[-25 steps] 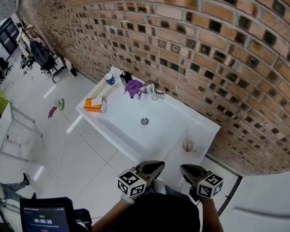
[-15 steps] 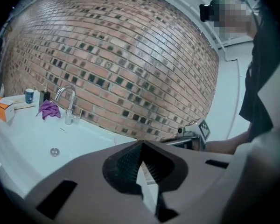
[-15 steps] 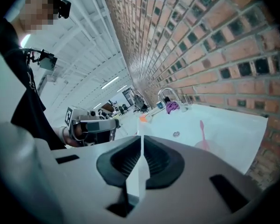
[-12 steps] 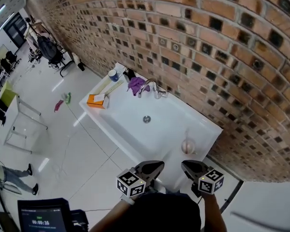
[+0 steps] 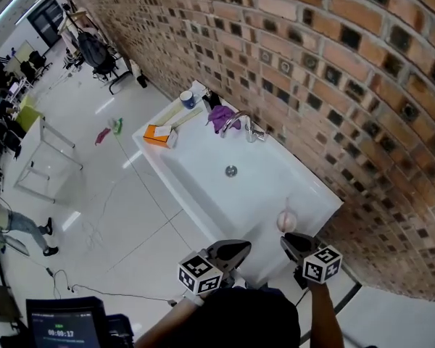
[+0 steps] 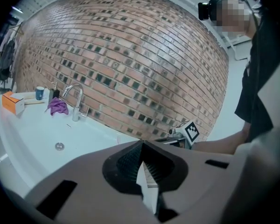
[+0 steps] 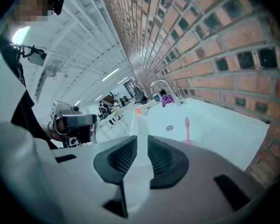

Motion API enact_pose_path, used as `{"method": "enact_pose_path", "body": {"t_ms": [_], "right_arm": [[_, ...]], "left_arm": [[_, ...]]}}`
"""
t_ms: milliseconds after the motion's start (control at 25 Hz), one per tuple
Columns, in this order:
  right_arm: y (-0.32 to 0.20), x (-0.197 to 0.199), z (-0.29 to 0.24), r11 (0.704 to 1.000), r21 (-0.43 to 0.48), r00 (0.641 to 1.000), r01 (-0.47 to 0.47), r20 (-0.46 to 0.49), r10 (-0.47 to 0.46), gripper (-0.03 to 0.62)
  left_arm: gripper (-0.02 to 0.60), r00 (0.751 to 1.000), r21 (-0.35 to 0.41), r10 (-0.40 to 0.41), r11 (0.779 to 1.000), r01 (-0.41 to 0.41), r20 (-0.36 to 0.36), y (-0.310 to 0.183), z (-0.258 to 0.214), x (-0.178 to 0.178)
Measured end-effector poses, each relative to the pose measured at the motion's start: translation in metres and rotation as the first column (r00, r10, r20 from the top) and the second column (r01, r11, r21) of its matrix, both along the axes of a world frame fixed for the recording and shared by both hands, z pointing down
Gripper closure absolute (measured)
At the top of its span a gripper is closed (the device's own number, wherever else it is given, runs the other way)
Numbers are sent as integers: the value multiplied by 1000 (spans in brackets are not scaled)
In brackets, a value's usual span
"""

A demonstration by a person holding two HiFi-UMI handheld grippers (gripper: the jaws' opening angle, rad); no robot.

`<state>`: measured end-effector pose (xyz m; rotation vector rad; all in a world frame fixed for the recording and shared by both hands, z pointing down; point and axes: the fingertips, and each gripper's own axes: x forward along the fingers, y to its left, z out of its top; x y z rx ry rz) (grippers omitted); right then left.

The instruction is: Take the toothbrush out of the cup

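Observation:
A pink toothbrush (image 5: pixel 287 206) stands upright in a pale pink cup (image 5: pixel 285 221) on the near right corner of a white sink (image 5: pixel 203 174). My right gripper (image 5: pixel 297 242) hovers just below the cup, apart from it, its jaws together and empty. Left of it my left gripper (image 5: pixel 230 251) sits at the sink's front edge, also shut on nothing. In the right gripper view the toothbrush (image 7: pixel 187 128) rises just beyond my right gripper (image 7: pixel 140 141); the cup is mostly hidden behind the gripper body. The left gripper (image 6: pixel 141 146) view shows the sink (image 6: pixel 32 139) and the right gripper's marker cube (image 6: pixel 190 130).
A brick wall (image 5: pixel 326 85) runs behind the sink. At the far end are a faucet (image 5: pixel 237 122), a purple cloth (image 5: pixel 221 117), an orange box (image 5: pixel 159 135) and a blue-and-white cup (image 5: pixel 188 100). White tiled floor (image 5: pixel 94 194) lies left; a screen (image 5: pixel 61 326) sits bottom left.
The head view has swung, so the sink sits further right in the frame. My right gripper has edged right and now lies closer under the cup. The left gripper has barely moved.

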<state>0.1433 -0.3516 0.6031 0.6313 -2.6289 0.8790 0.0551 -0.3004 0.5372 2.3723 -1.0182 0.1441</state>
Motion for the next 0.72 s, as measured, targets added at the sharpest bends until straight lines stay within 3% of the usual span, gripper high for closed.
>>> {"method": "enact_pose_path", "body": {"t_ms": [720], "right_arm": [[-88, 13, 74, 994, -47, 989, 97, -109, -101, 531]], "left_arm": [[575, 986, -30, -157, 987, 158, 55, 4, 2, -11]]}}
